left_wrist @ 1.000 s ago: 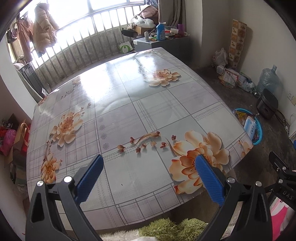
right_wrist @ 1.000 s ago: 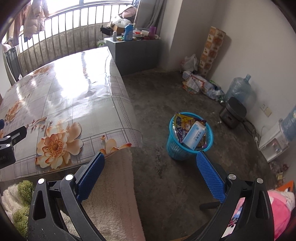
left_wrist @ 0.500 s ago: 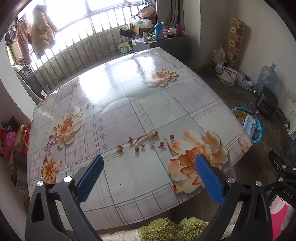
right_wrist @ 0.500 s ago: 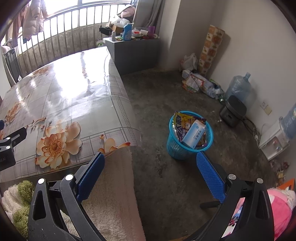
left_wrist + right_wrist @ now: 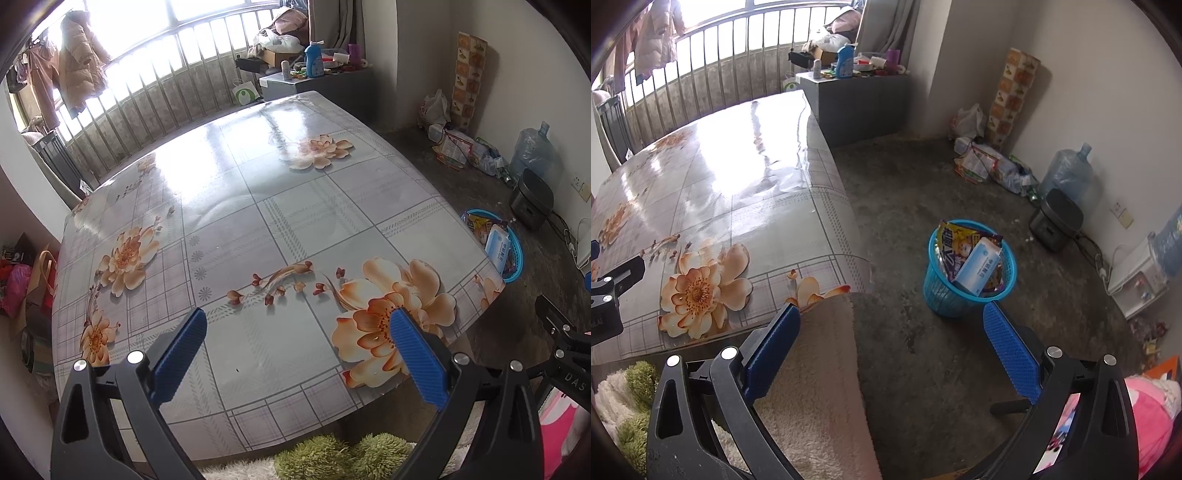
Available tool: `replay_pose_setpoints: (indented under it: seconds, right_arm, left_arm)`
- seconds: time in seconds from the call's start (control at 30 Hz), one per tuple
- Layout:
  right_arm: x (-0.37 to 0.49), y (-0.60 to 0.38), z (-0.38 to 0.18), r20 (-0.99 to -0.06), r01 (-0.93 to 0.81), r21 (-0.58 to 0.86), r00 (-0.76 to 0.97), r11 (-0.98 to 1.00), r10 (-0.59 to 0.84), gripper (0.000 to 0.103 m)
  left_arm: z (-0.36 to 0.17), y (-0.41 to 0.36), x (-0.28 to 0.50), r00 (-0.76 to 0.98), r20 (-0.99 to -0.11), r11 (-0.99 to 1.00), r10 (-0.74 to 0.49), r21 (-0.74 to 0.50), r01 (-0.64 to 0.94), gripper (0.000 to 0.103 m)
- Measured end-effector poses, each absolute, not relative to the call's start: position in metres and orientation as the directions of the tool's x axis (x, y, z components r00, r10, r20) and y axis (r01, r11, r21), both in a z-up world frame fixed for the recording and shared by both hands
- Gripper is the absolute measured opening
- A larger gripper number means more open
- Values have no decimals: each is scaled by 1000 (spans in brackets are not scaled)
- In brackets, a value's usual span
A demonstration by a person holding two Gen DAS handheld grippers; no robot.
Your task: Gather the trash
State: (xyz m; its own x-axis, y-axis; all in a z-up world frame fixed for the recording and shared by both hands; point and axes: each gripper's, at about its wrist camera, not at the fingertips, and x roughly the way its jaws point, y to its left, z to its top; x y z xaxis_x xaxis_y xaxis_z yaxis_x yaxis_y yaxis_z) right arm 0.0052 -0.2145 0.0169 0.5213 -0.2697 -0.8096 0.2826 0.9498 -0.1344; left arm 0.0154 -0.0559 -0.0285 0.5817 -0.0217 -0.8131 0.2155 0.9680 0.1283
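Both tools are spread wide and carrying nothing: left tool [image 5: 295, 350] hangs over the desk [image 5: 258, 206], right tool [image 5: 892, 349] over the floor. Trash sits in the blue bin [image 5: 964, 295] on the floor, about 1 o'clock from the right tool. The wrapper [image 5: 951, 247] looks light, crinkly and slick, so pinch a top edge. The pale pack [image 5: 979, 267] seems soft and squashy, I think tissues; grab it across its narrow sides.

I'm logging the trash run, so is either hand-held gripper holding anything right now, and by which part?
Nothing is held. The left hand-held gripper is open over the table, and the right hand-held gripper is open, empty, near the blue trash basket.
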Motion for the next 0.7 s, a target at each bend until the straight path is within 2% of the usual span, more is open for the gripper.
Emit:
replay_pose_setpoints:
  seconds: [0.7]
  right_arm:
    - [7, -218, 15, -812, 277, -134, 520, 951, -266, 95]
  left_arm:
    - [-34, -54, 20, 571, -820, 968, -19, 128, 217, 97]
